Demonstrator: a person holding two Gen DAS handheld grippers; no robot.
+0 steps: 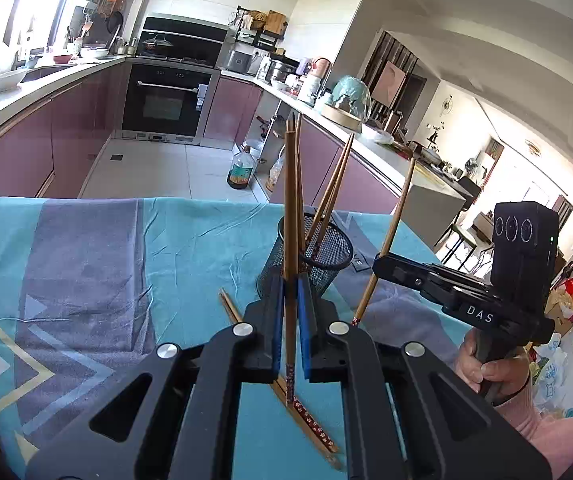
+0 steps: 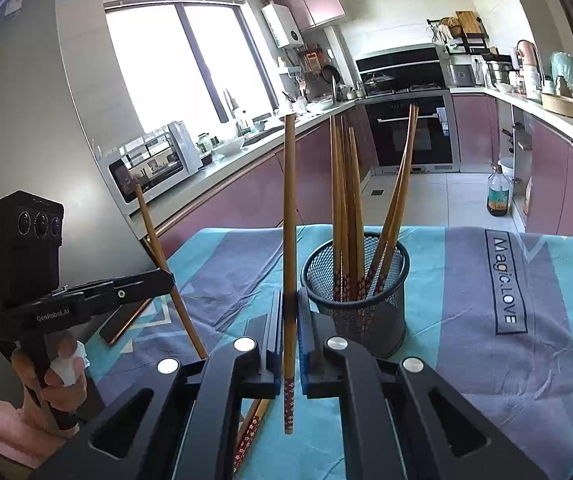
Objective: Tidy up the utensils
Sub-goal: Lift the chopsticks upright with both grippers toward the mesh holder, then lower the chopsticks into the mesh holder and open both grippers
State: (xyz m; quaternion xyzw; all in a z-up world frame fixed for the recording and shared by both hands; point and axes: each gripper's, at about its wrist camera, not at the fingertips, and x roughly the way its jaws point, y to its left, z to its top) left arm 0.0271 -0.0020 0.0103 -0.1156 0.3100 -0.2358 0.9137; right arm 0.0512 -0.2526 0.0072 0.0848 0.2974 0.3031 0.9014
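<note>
While each gripper clamps one upright chopstick, the mesh cup point(image 2: 360, 288) sits at about one o'clock just beyond the right gripper point(image 2: 290, 336), nearer than to the left gripper point(image 1: 291, 320), with spare chopsticks point(image 1: 302, 408) lying on the cloth.

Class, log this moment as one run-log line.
left gripper: holds chopstick | right gripper: holds chopstick | mesh holder: chopsticks inside
</note>
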